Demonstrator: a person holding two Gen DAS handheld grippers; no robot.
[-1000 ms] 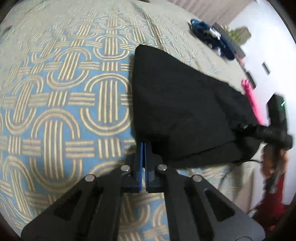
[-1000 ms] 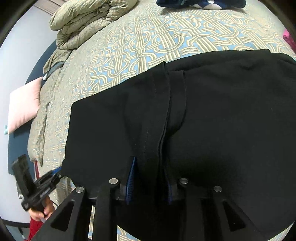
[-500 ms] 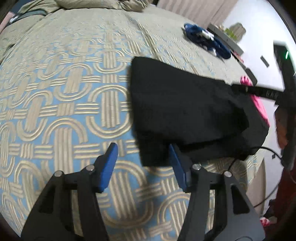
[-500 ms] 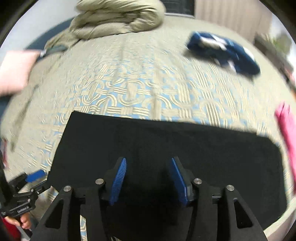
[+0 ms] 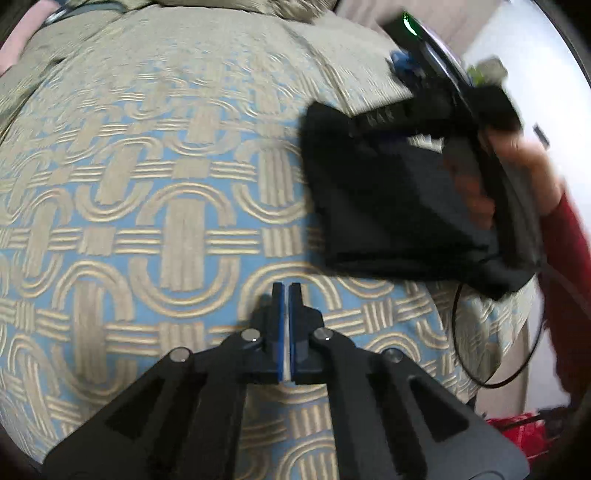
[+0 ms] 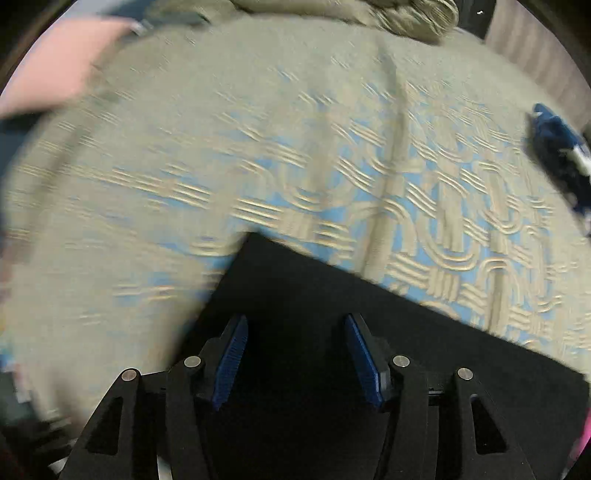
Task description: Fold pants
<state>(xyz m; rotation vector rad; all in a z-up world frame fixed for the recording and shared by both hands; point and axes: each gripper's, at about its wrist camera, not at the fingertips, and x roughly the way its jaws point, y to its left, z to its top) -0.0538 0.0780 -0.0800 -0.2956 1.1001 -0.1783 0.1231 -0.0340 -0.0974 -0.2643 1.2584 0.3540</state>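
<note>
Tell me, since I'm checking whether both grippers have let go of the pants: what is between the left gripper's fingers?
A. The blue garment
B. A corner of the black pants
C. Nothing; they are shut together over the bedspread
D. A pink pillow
C: the left gripper is shut with its fingers together above the patterned bedspread, clear of the black pants.

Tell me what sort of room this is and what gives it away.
Most likely a bedroom. The folded black pants lie on a bed under a patterned blue and tan bedspread, a bundled comforter sits at the far end, and a pink pillow lies beside it.
</note>
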